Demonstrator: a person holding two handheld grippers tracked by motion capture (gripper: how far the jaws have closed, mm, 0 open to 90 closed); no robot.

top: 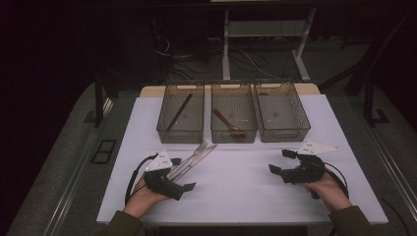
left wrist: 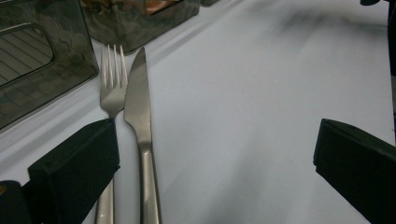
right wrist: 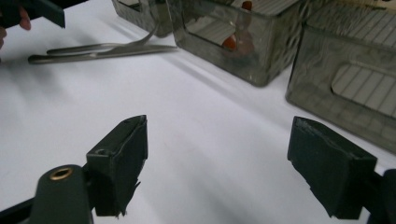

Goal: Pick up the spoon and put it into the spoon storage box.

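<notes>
Nearest the person, both hands rested low on the white table, each holding a gripper. The left gripper sat over the handle ends of a fork and a knife that lay side by side, touching or very nearly so, tips pointing away toward the bins. Its jaws stood wide; in the left gripper view the knife's handle ran between them and the fork's handle passed just behind the left-hand jaw, neither pad pressing on metal. The right gripper lay well apart on the table's other side, jaws spread wide with only bare tabletop between them. Farther off, three clear grey bins stood in a row, close beside one another. The left bin held a dark, slender stick-like utensil lying diagonally. The middle bin held a reddish-brown utensil. The right bin showed a small dark spot on its floor, too small to identify. No brand, label or writing could be read on anything.
</notes>
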